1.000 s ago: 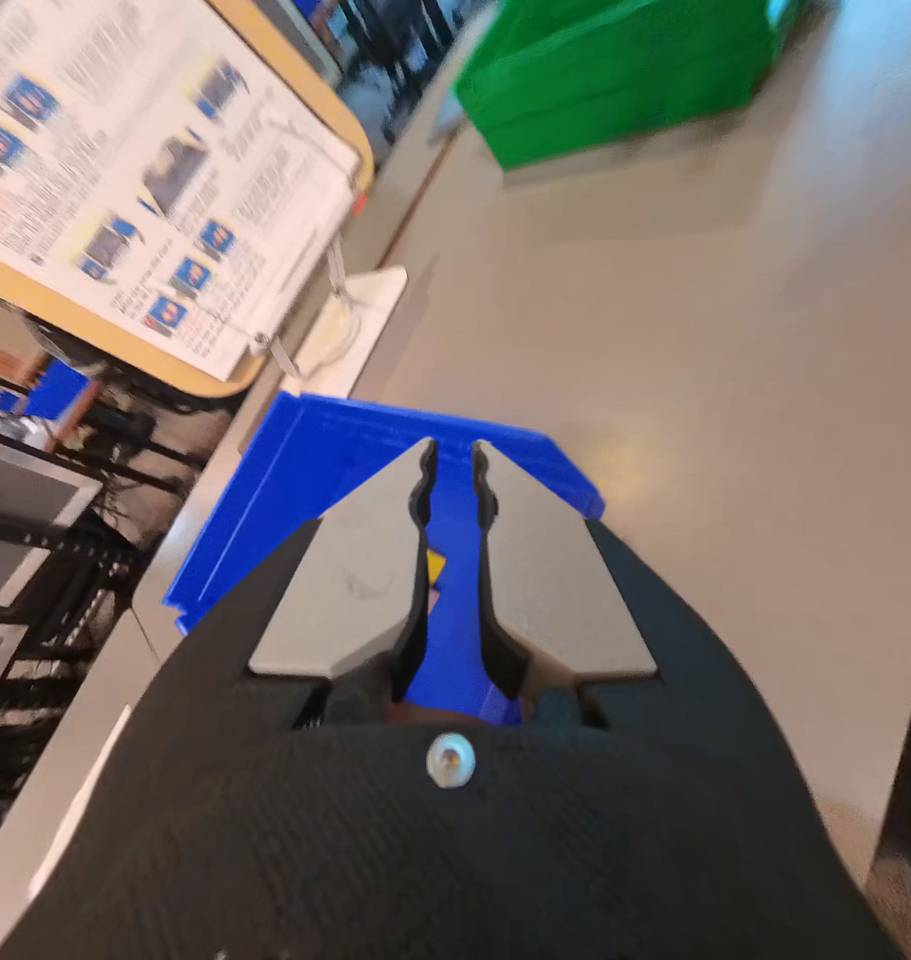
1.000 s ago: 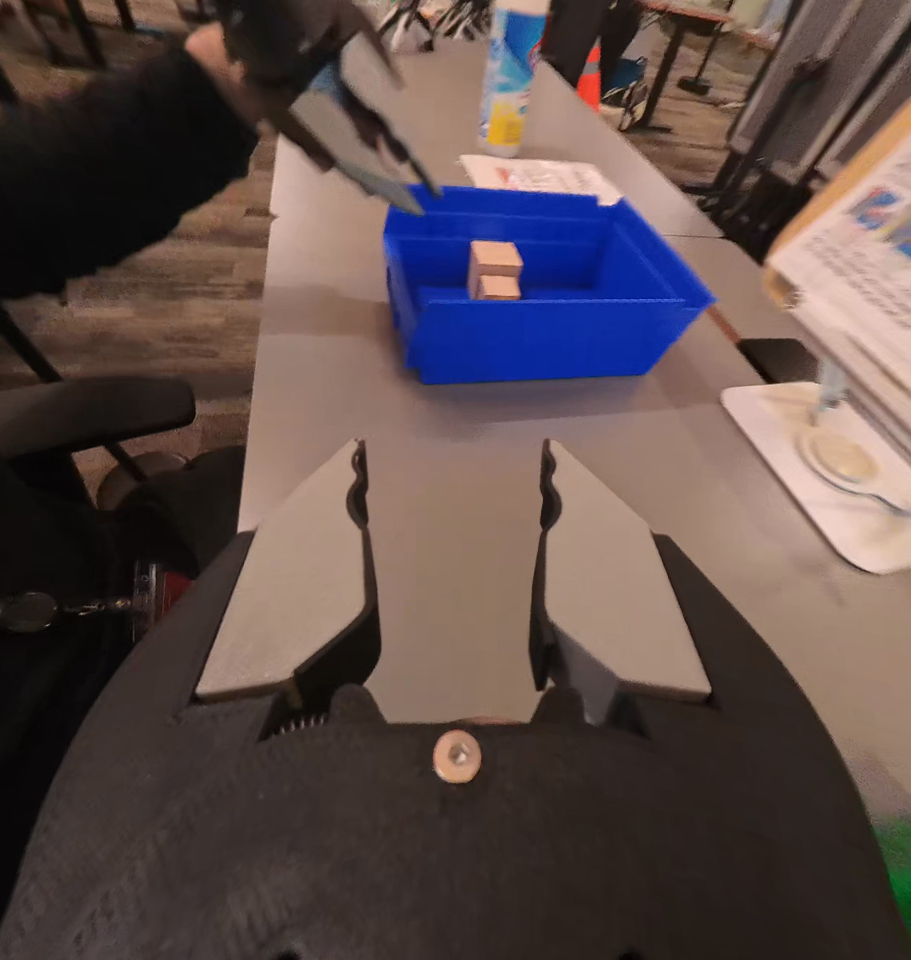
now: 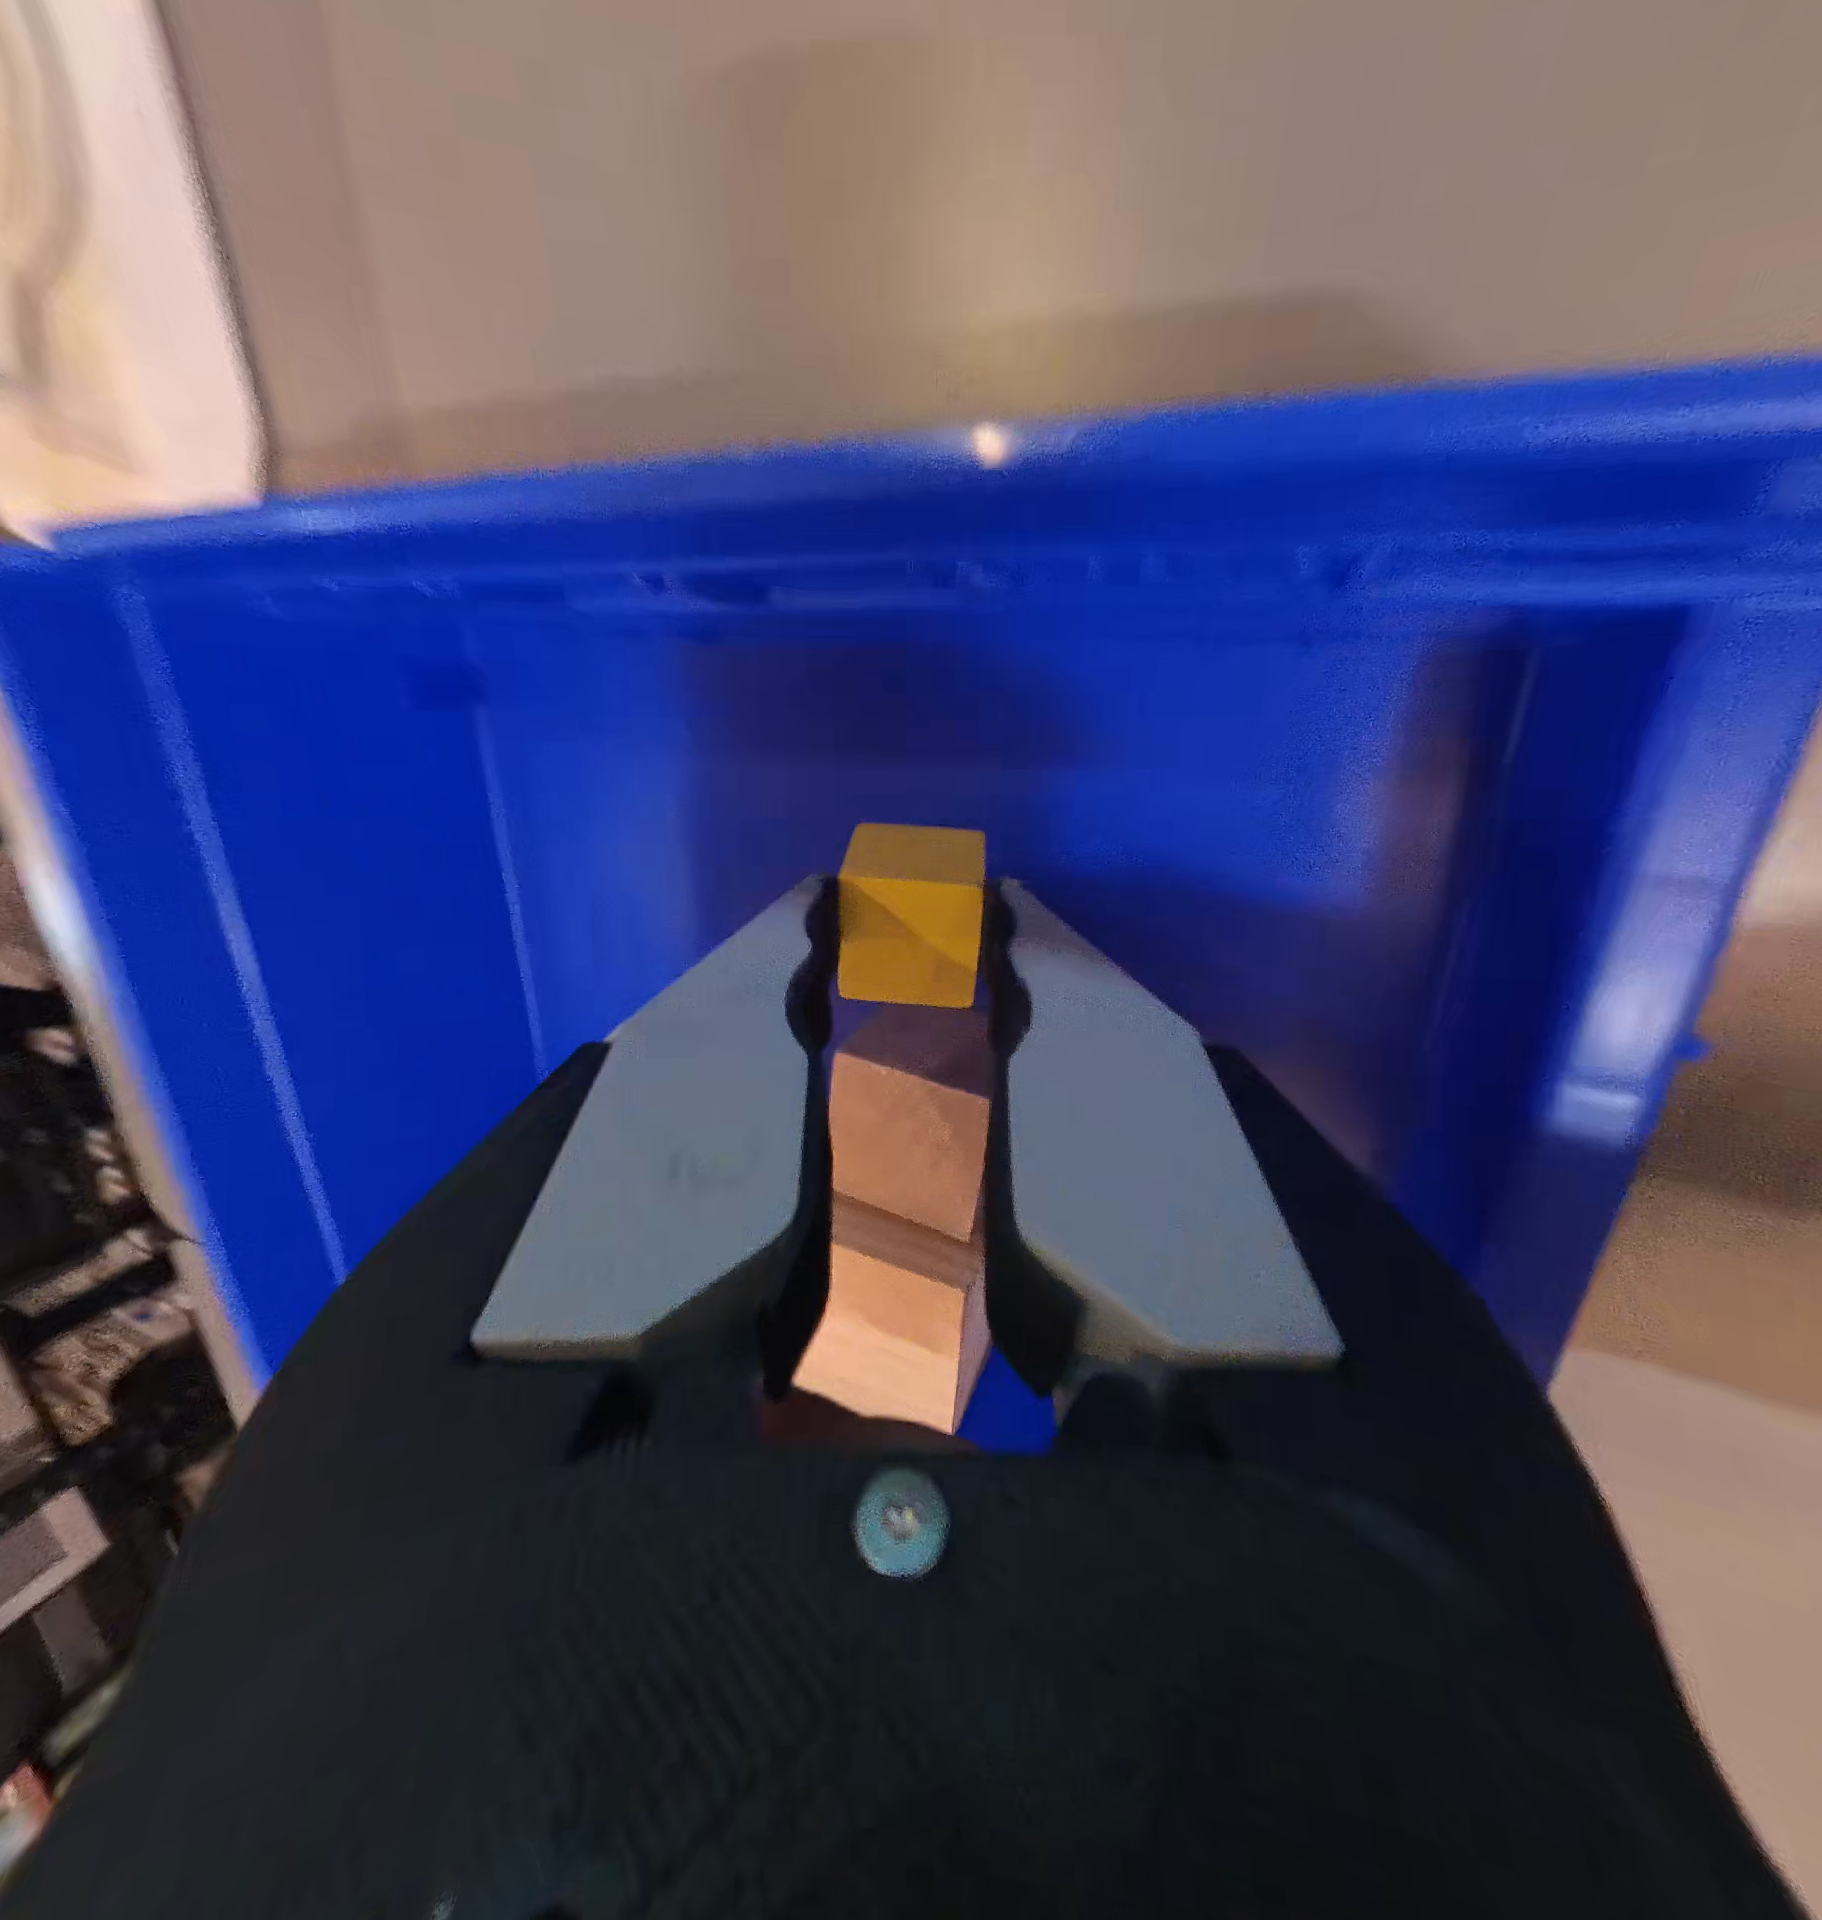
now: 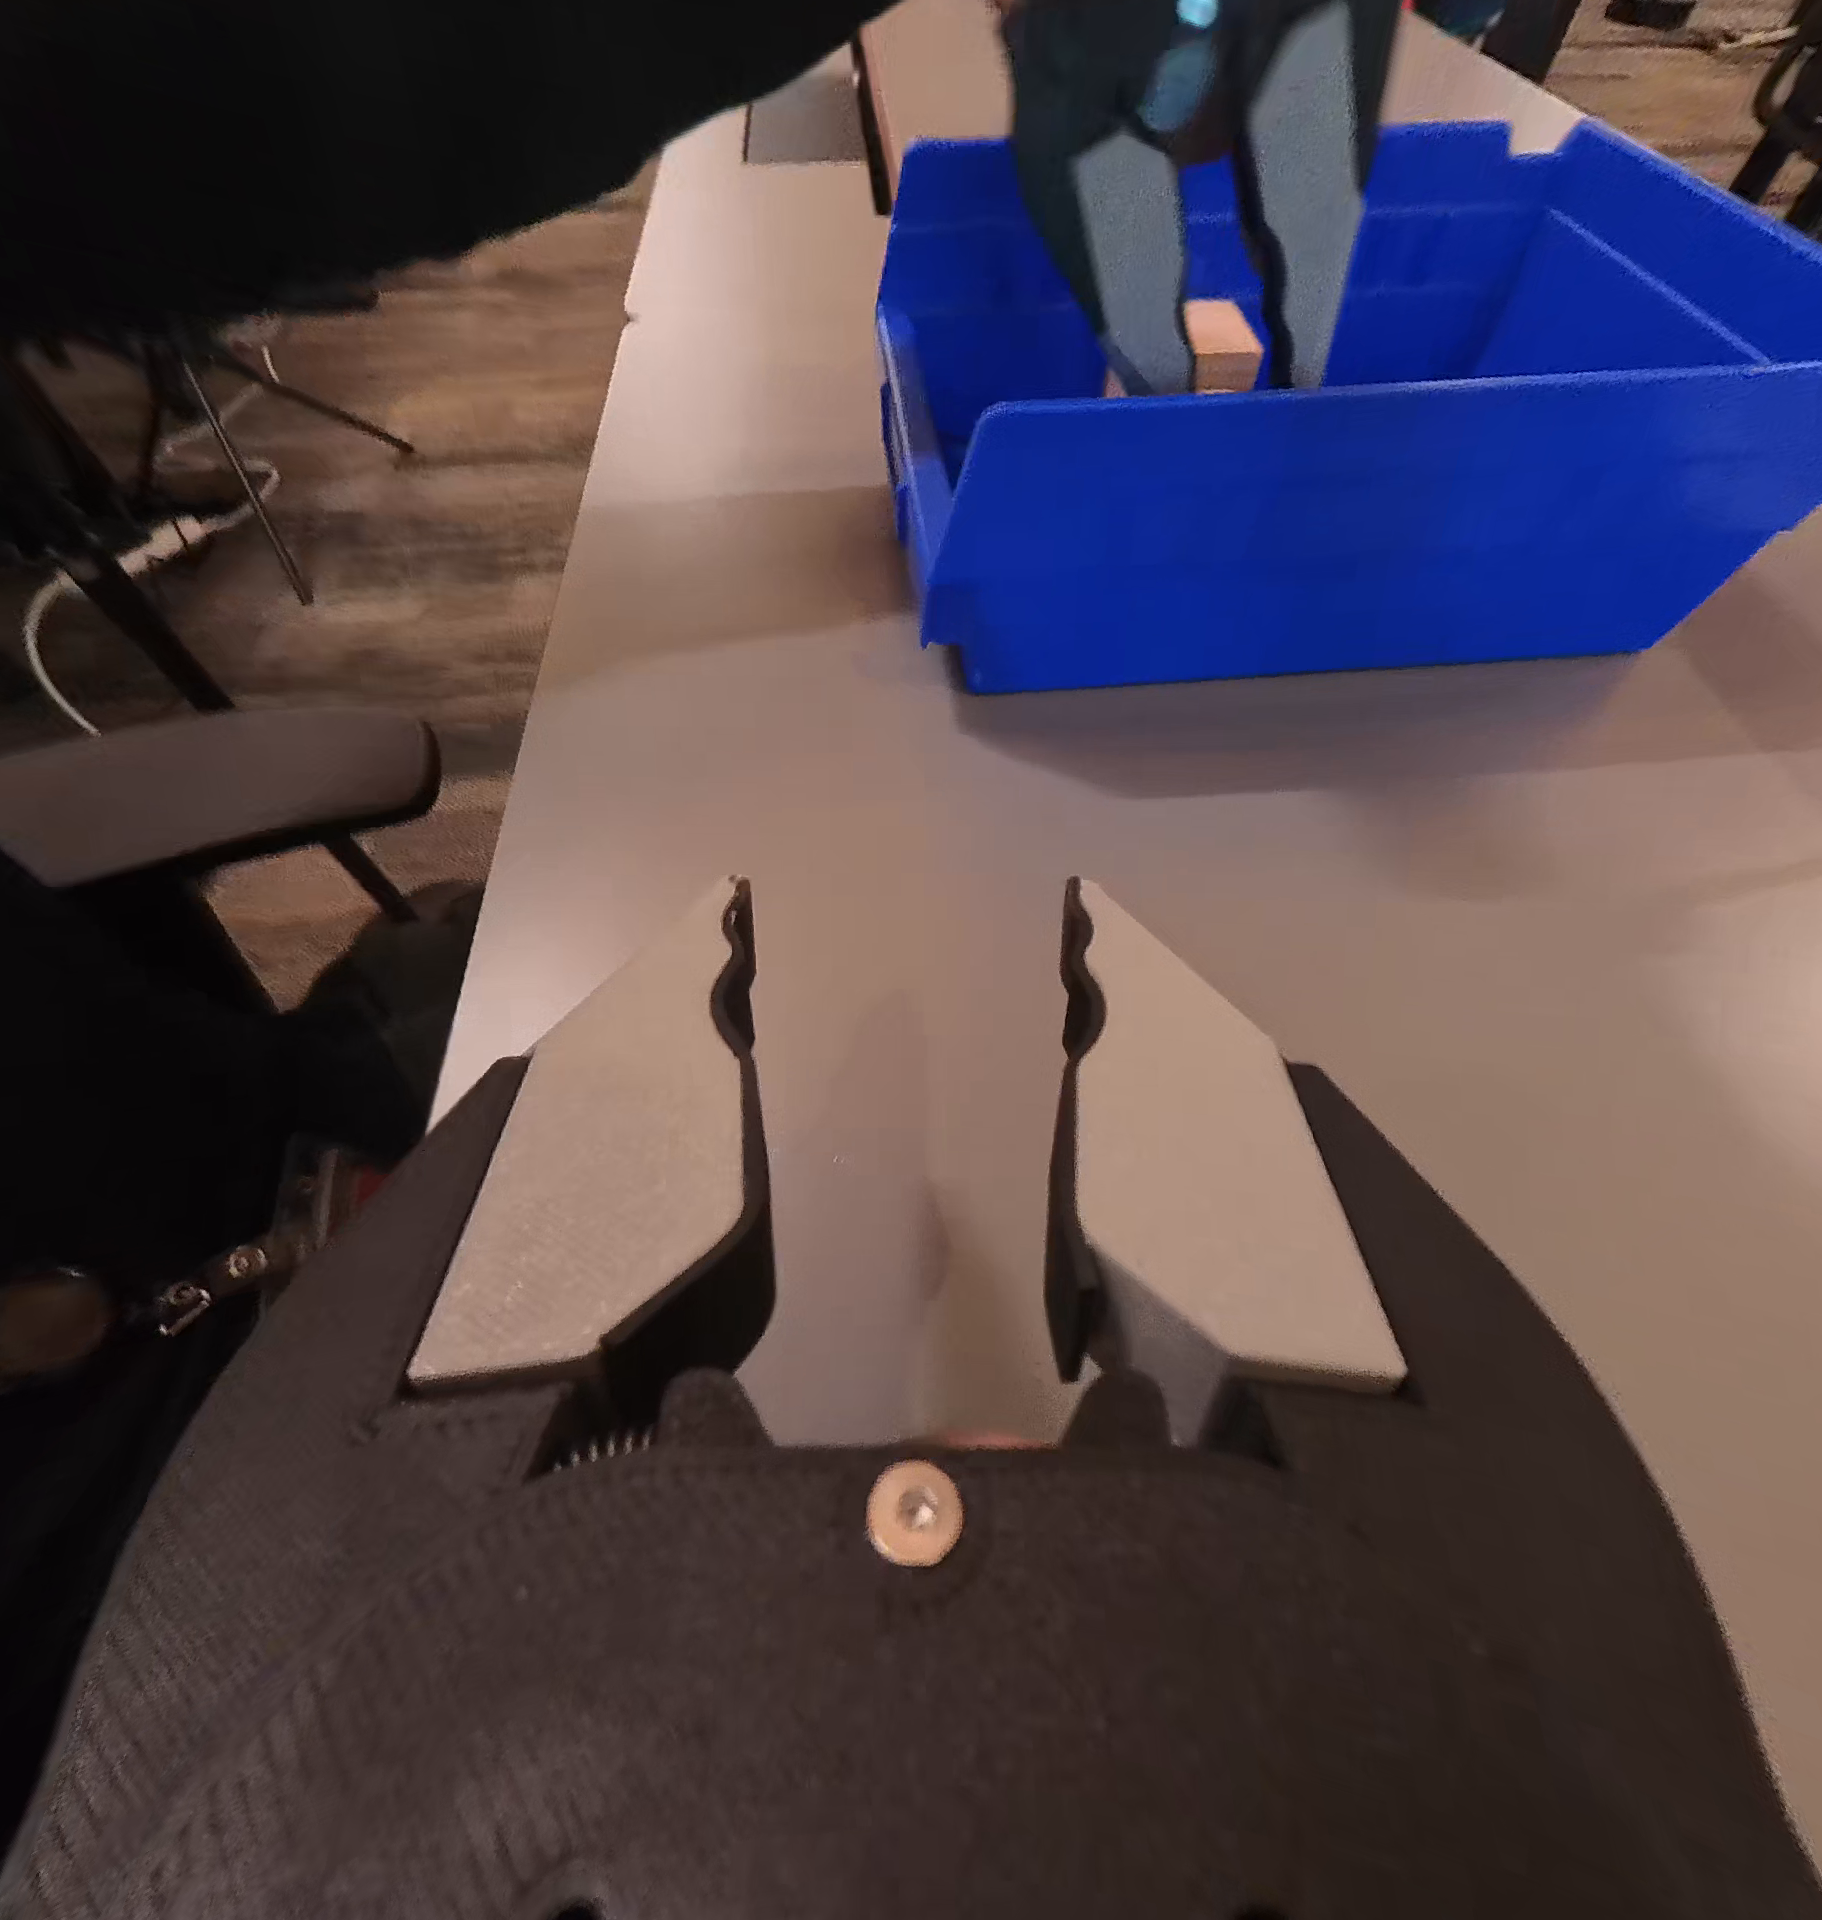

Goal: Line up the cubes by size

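A blue bin [image 3: 990, 499] holds a small yellow cube [image 3: 912, 925] and two larger plain wooden cubes [image 3: 907, 1132] [image 3: 891, 1340] in a row. My left gripper [image 3: 912, 914] reaches down into the bin. Its fingertips press on both sides of the yellow cube, and the wooden cubes lie under the gap between the fingers. In the right wrist view the left gripper [image 4: 1213, 364] stands in the bin [image 4: 1302, 540] astride a wooden cube [image 4: 1224, 348]; the yellow cube is hidden there. My right gripper [image 4: 902, 894] is open and empty above the grey table [image 4: 1302, 1039], short of the bin.
The table's left edge runs past my right gripper, with a chair armrest [image 4: 190, 790] and wood floor beyond it. A person's dark sleeve [image 4: 315, 125] crosses the top left. A white sheet [image 3: 86, 260] lies beyond the bin's far left corner.
My left gripper has dropped from above the bin's rim into the bin, its jaws now wider and set around the yellow cube. My right gripper has moved closer to the bin and stays open.
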Action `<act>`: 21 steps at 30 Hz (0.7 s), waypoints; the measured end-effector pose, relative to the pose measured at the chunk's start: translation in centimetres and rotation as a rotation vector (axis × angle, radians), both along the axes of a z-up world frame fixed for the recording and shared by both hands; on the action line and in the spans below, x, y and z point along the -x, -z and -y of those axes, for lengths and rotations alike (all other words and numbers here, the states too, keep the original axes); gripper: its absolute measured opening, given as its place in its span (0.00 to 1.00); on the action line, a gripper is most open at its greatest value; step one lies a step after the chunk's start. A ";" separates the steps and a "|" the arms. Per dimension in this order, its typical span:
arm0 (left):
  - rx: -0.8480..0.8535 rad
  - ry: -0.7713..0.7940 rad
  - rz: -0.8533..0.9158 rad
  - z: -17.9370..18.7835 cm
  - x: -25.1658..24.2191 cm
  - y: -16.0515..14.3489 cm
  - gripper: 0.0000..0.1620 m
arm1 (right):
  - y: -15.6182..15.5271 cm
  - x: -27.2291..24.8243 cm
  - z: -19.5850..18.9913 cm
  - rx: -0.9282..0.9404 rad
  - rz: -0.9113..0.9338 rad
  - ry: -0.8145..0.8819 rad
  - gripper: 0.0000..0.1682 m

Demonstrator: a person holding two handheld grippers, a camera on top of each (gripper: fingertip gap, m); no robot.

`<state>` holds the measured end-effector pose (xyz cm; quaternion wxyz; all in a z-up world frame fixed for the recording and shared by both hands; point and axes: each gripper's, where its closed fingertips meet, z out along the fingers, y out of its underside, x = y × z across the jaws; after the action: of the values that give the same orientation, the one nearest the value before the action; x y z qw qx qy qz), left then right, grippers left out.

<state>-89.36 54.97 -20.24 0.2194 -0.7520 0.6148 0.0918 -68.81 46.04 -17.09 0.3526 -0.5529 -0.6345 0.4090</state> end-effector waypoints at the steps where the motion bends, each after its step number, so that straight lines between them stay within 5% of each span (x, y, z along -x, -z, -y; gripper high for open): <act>1: -0.062 0.022 0.033 0.3 -0.8 -1.2 0.16 | -0.4 -0.1 -0.3 0.030 -0.019 0.009 0.34; 8: -0.441 0.265 0.262 5.6 -10.1 -9.4 0.16 | -5.2 -0.5 1.0 0.328 -0.228 -0.117 0.34; 17: -0.608 0.555 0.464 12.5 -22.0 -12.8 0.15 | -9.0 -0.6 3.0 0.591 -0.411 -0.299 0.32; 21: -0.643 0.584 0.501 13.1 -23.8 -13.1 0.15 | -10.1 -1.7 4.6 0.661 -0.441 -0.433 0.17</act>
<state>-65.52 41.91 -7.13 0.5974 -0.4416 0.6688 0.0279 -67.12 41.40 -7.04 0.1901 -0.3898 -0.4805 0.7622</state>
